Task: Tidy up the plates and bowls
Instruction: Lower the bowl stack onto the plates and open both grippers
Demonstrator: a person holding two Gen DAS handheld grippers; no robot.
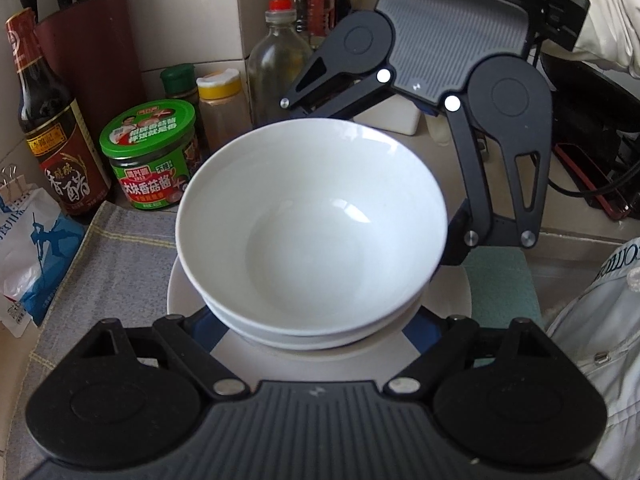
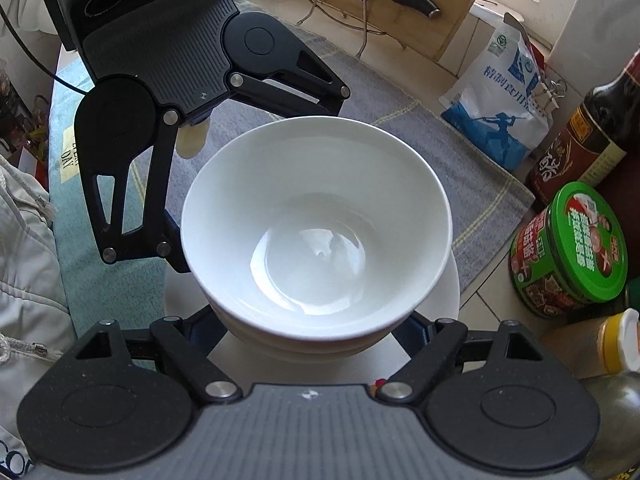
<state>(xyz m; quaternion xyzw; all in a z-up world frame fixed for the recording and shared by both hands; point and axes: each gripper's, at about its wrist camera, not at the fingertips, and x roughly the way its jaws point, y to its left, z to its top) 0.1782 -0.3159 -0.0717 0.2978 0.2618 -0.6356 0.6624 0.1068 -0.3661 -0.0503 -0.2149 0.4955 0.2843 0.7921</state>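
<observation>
A green-lidded jar stands beside a vinegar bottle near 2 spice shakers; a blue-white bag lies against the grey cloth.

Tiled countertop partly covered by a grey checked cloth. On the cloth: one white plate. Directly on the tiles beside the cloth: green-lidded jar, dark vinegar bottle, blue-and-white bag.
</observation>
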